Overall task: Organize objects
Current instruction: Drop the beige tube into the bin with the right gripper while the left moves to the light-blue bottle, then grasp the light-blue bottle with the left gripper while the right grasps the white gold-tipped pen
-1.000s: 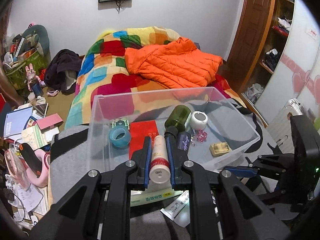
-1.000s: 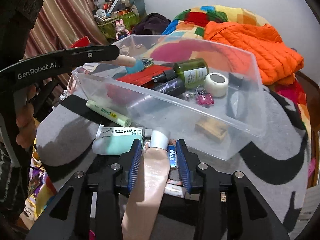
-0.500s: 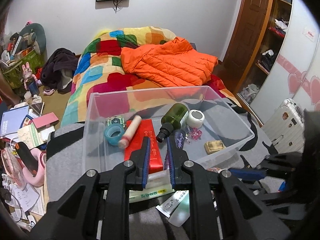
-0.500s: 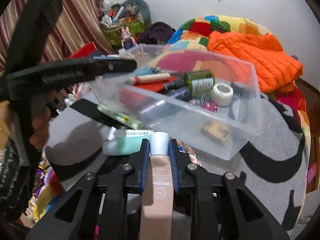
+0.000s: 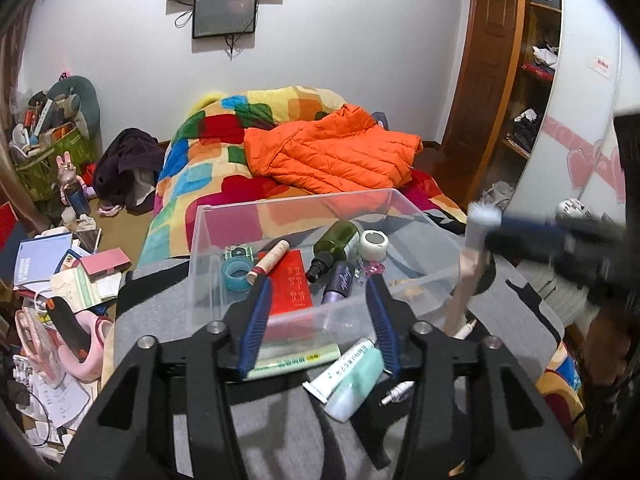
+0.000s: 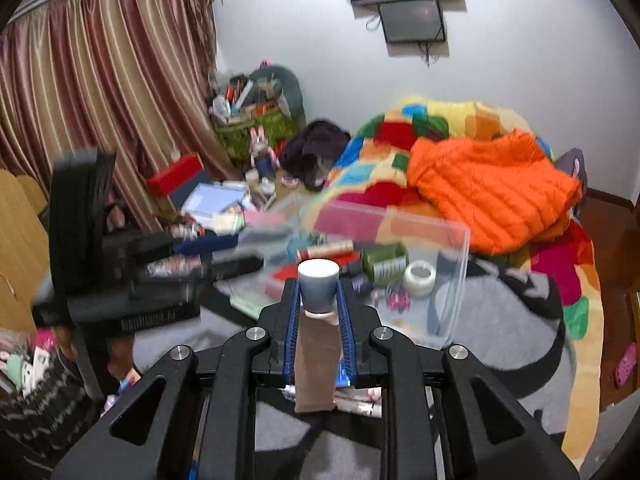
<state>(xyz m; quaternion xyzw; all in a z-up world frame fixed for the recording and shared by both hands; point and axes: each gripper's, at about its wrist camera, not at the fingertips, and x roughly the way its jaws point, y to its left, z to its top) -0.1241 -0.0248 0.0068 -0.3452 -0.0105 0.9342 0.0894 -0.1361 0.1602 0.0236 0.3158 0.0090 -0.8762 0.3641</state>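
A clear plastic bin (image 5: 296,200) stands on the grey cover and holds a pink tube (image 5: 269,261), a red box (image 5: 294,288), a green bottle (image 5: 336,242) and a tape roll (image 5: 374,243). My left gripper (image 5: 319,320) hovers in front of the bin's near wall. Its jaws are opening and nothing is between them. My right gripper (image 6: 318,300) is shut on a beige tube (image 6: 316,360) with a pale cap and holds it up near the bin (image 6: 460,264). In the left wrist view that tube (image 5: 466,276) hangs blurred beside the bin's right end.
A yellow-green tube (image 5: 296,360), a white tube (image 5: 340,368) and a mint tube (image 5: 356,382) lie on the grey cover before the bin. An orange jacket (image 5: 332,156) lies on the patchwork blanket behind. Books and clutter (image 5: 60,268) cover the floor at left.
The left gripper let the pink tube go into the bin, drew back and opened. The right gripper closed on the beige tube and lifted it off the cover.
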